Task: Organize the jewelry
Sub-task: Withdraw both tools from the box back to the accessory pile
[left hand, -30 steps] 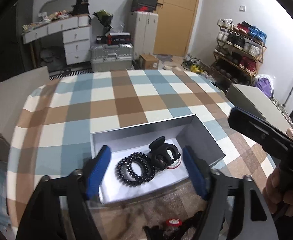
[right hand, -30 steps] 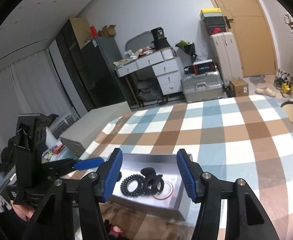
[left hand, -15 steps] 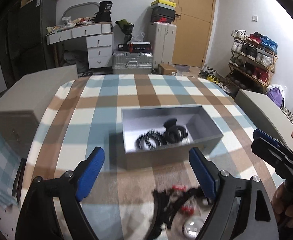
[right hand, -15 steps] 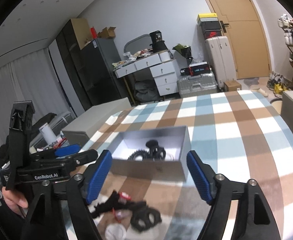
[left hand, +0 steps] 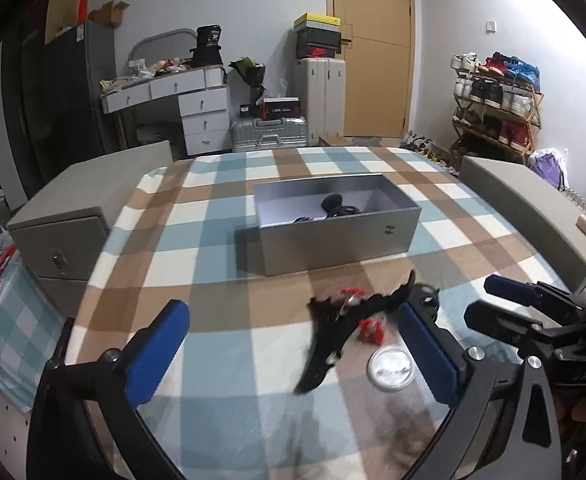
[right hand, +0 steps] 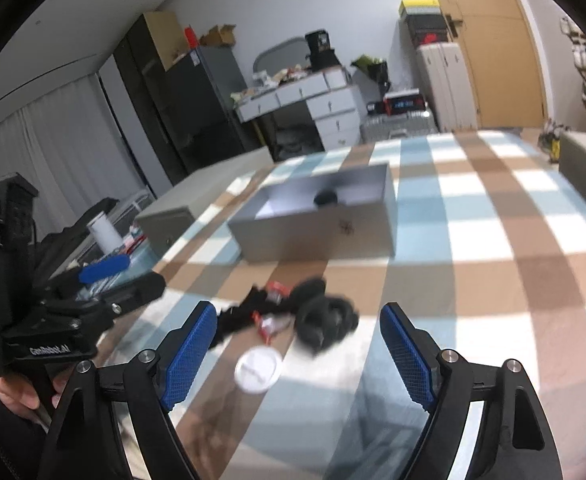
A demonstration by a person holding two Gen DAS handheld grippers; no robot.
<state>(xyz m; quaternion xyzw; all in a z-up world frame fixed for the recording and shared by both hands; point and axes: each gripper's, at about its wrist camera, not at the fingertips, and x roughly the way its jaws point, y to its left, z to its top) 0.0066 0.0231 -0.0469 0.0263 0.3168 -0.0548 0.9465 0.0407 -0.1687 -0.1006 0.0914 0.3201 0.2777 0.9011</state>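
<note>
A grey open box sits mid-table with black hair ties and a black claw clip inside. In front of it lies a loose pile: black accessories with red bits, a black scrunchie and a small round clear case. My left gripper is open and empty, low over the table before the pile. My right gripper is open and empty, the pile just beyond its fingers. It also shows in the left wrist view.
The table has a blue, brown and white checked cloth. A grey cabinet stands at the left edge and a grey ledge at the right. Drawers, suitcases and a shoe rack stand behind.
Both grippers have pulled back and down from over the box toward the near side. The loose pile and round case have come into view. Both stay open.
</note>
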